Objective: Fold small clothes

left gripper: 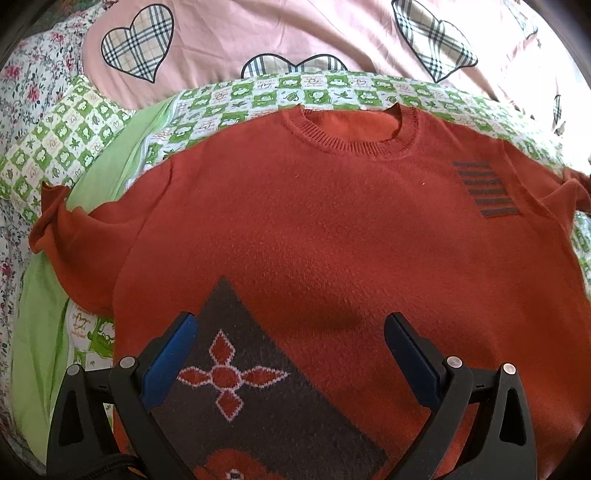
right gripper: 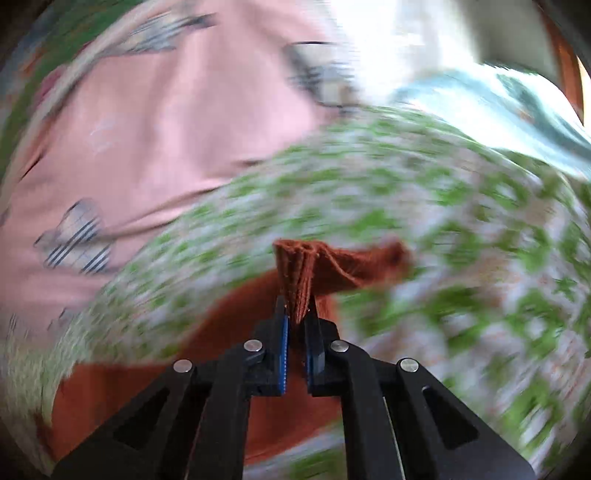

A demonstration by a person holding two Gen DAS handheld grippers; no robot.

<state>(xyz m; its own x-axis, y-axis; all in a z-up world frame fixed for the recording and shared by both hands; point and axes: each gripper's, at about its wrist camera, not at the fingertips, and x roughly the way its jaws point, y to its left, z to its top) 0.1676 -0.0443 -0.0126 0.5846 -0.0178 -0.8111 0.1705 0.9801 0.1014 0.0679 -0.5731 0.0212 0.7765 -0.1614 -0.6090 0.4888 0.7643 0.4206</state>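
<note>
A rust-orange knitted sweater [left gripper: 332, 221] lies front up on the bed, neck at the far side, with a dark flower patch [left gripper: 236, 376] near its hem and grey stripes [left gripper: 484, 188] on the chest. My left gripper [left gripper: 291, 328] is open and empty above the lower front of the sweater. In the blurred right wrist view my right gripper [right gripper: 296, 306] is shut on a bunched piece of the sweater [right gripper: 325, 266], apparently a sleeve end, held above the bedding.
The sweater rests on a green-and-white checked sheet [left gripper: 221, 99], which also shows in the right wrist view [right gripper: 461, 229]. A pink quilt with plaid hearts [left gripper: 258, 33] lies beyond it. Floral fabric [left gripper: 26, 81] lies at the left, a pale blue cloth [right gripper: 498, 107] at far right.
</note>
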